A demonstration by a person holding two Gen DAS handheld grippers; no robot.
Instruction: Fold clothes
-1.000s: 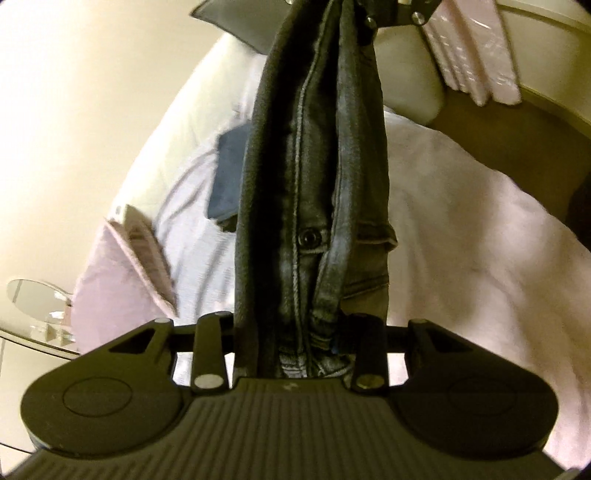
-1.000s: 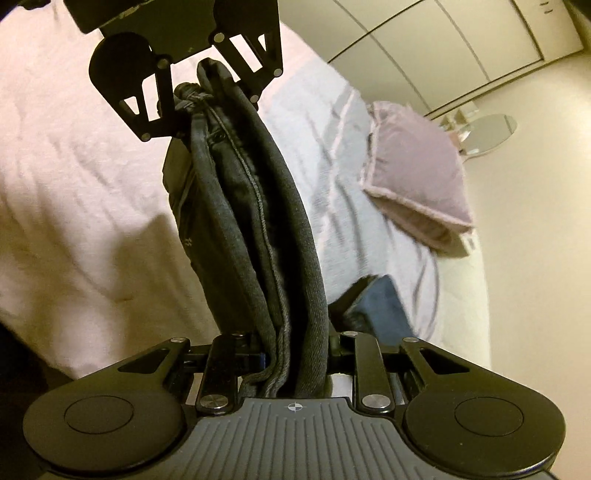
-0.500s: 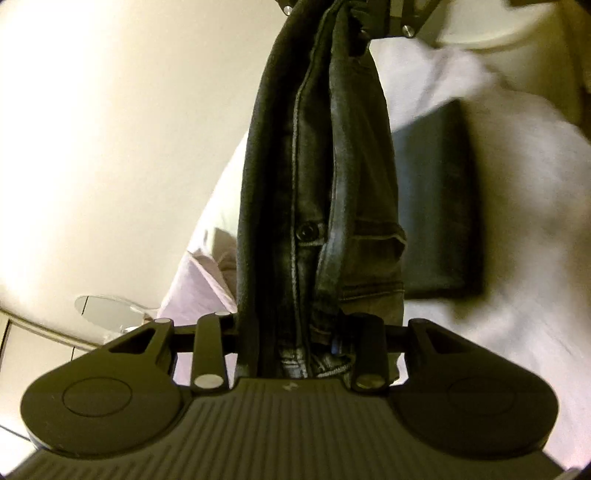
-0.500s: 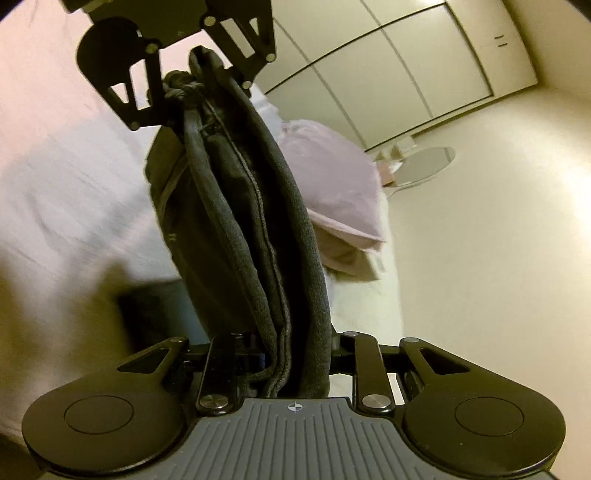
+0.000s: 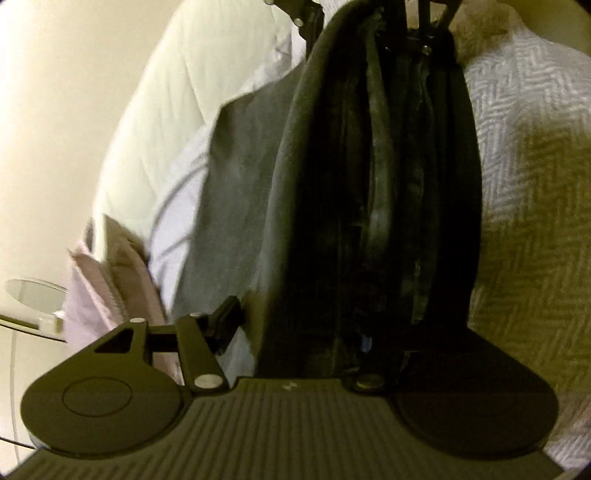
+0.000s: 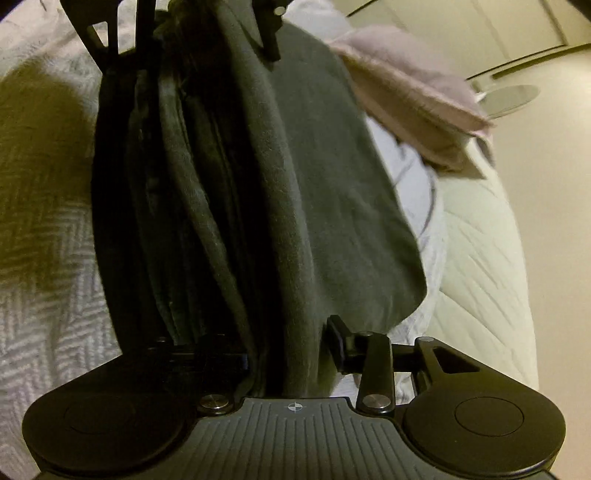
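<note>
Both tilted down over the bed [image 5: 535,155], facing each other. Left gripper [image 5: 314,332] opening, folded dark jeans [image 5: 388,184] between the jaws, left pad apart from the cloth. Right gripper [image 6: 291,347] opening too, same jeans [image 6: 221,184] between. Grey folded garment [image 6: 332,166] underneath. Right view only: wardrobe doors [image 6: 461,22]. No readable writing.

- A bed fills most of both views. Its cover [image 5: 528,155] is white with a zigzag weave, at the right of the left view.
- A quilted white mattress edge [image 6: 480,258] shows at the right of the right view.
- A pink pillow [image 6: 406,99] lies at the upper right.
- A round glass table [image 5: 33,291] sits at the far left.
- The floor [image 6: 546,122] is pale cream.
- The light is warm and dim.
</note>
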